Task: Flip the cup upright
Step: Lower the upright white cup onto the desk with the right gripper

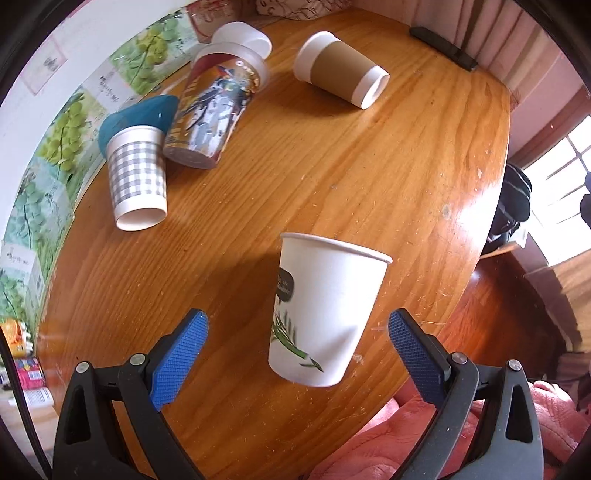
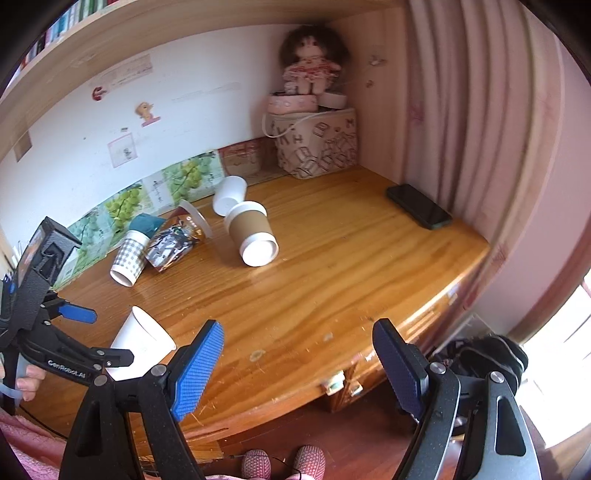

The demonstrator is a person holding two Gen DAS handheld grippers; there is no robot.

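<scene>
A white paper cup with a leaf print [image 1: 325, 310] stands upright, mouth up, on the wooden table [image 1: 332, 166]. My left gripper [image 1: 297, 343] is open with its blue pads on either side of the cup, not touching it. In the right wrist view the same cup [image 2: 142, 341] stands at the left with the left gripper [image 2: 92, 336] around it. My right gripper [image 2: 297, 363] is open and empty above the table's front edge.
Several cups lie on their sides at the back: a brown-sleeved one [image 1: 341, 70], a printed one [image 1: 216, 107], a checked one [image 1: 136, 177], a white one [image 1: 242, 35]. A black phone [image 2: 419, 205] lies at the right. A bag with a doll [image 2: 314, 144] stands in the corner.
</scene>
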